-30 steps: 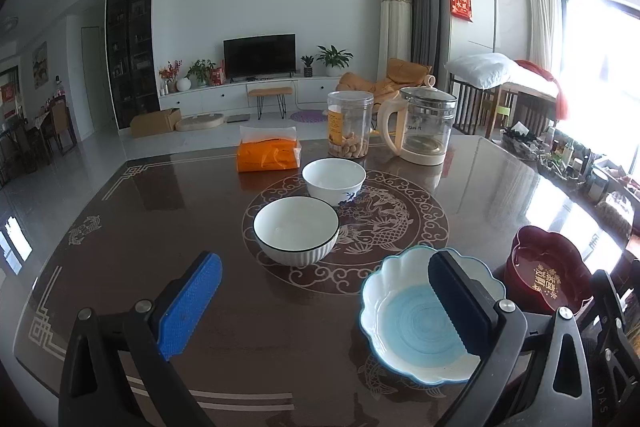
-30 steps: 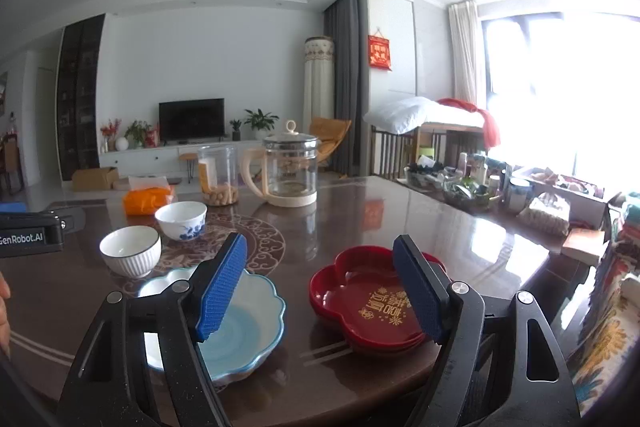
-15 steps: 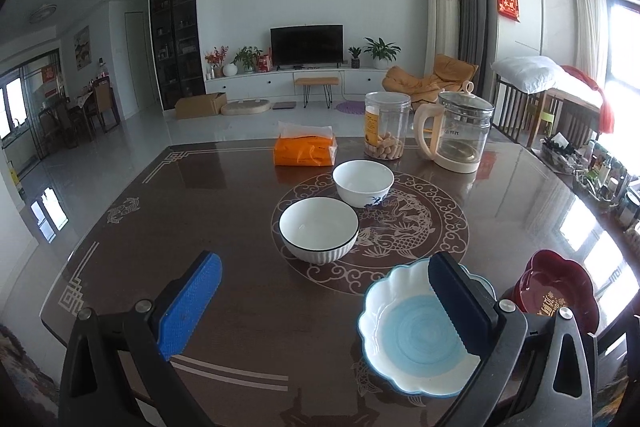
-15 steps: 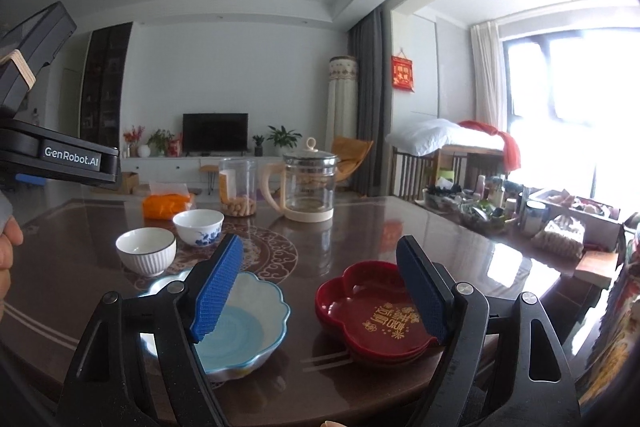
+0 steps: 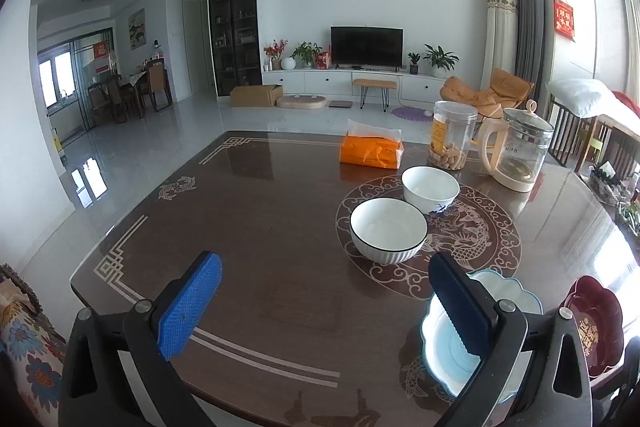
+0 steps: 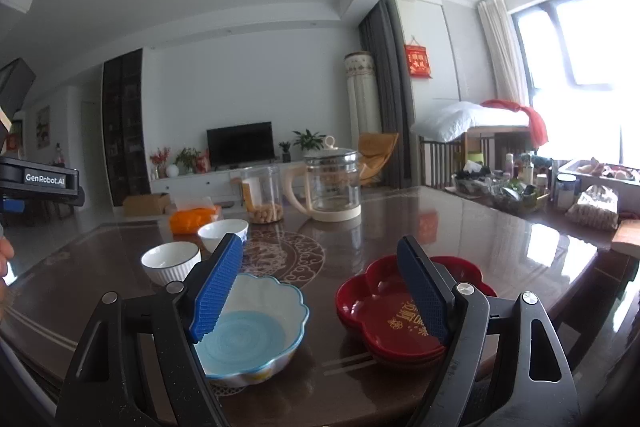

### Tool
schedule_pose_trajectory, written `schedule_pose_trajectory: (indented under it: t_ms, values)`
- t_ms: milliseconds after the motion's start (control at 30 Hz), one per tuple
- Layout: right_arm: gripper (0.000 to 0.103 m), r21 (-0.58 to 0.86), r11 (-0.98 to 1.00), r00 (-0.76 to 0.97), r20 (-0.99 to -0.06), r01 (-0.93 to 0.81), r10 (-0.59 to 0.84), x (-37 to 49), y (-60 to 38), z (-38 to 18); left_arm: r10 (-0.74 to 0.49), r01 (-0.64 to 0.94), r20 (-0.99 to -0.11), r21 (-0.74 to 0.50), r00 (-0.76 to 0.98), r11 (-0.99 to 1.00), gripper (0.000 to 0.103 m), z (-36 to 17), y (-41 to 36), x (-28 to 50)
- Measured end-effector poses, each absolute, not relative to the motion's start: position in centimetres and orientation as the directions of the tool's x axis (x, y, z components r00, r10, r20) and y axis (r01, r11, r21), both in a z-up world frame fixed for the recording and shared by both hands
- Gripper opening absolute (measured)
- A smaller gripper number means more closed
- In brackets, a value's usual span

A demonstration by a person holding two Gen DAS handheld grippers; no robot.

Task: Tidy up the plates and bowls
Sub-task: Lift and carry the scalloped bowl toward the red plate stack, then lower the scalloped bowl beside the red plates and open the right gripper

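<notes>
1. Four dishes stand on the dark brown glossy counter (image 5: 256, 227) with pale line ornaments.
2. The white ribbed bowl with a dark rim (image 5: 388, 230) and the smaller white bowl with blue painted marks (image 5: 430, 189) are just beside each other on the round dragon pattern in the middle of the counter.
3. The scalloped white dish with a light blue inside (image 6: 252, 323) stands nearer to the counter edge, and the dark red flower-shaped dish with gold characters (image 6: 384, 303) is to its right, apart from it.
4. The left tool (image 5: 326, 311) hangs above the near part of the counter, its blue pads spread wide and holding nothing; its right pad covers part of the blue dish in the left wrist view.
5. The right tool (image 6: 320, 291) is also wide apart and empty, above the gap between the blue dish and the red dish.
6. Behind the bowls are an orange soft packet (image 5: 371, 151), a clear plastic jar with snacks (image 5: 451, 141) and a glass kettle with a cream handle (image 5: 516, 155).
7. Part of a hand (image 6: 5, 259) shows at the left edge of the right wrist view.
</notes>
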State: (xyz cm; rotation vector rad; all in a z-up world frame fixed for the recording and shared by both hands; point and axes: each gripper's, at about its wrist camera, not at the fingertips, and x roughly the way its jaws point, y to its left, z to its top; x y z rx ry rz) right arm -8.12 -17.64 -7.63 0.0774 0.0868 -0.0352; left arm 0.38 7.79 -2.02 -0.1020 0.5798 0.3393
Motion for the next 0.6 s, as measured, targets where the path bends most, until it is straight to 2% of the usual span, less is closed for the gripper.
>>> schedule_pose_trajectory:
  t_ms: [133, 233, 333, 500, 600]
  values:
    - [0.083, 0.069, 0.996, 0.998, 0.005, 0.056, -0.056, -9.1, -17.7, -7.1, 0.197, -0.285, -0.539, -0.085, 0.819, 0.955, 0.103, -1.3, 9.3, 0.7]
    - [0.086, 0.094, 0.996, 0.999, 0.046, 0.001, -0.005, -9.3, -17.5, -7.1, 0.124, -0.21, -0.513, -0.113, 0.849, 0.971, 0.103, -1.6, 10.0, 0.2]
    - [0.086, 0.055, 0.995, 0.99, 0.119, -0.081, 0.074, -10.0, -16.3, -7.4, 0.077, -0.146, -0.517, -0.095, 0.852, 0.985, 0.103, -2.9, 10.7, -0.1]
    - [0.086, -0.005, 0.996, 0.994, 0.056, -0.092, 0.092, -9.7, -13.7, -7.7, -0.028, -0.035, -0.533, -0.109, 0.846, 0.993, 0.103, -4.6, 12.7, -0.2]
    - [0.086, -0.051, 0.995, 0.995, 0.039, -0.091, 0.093, -10.0, -12.4, -7.8, -0.095, 0.004, -0.529, -0.171, 0.844, 0.985, 0.103, -5.5, 14.6, -0.9]
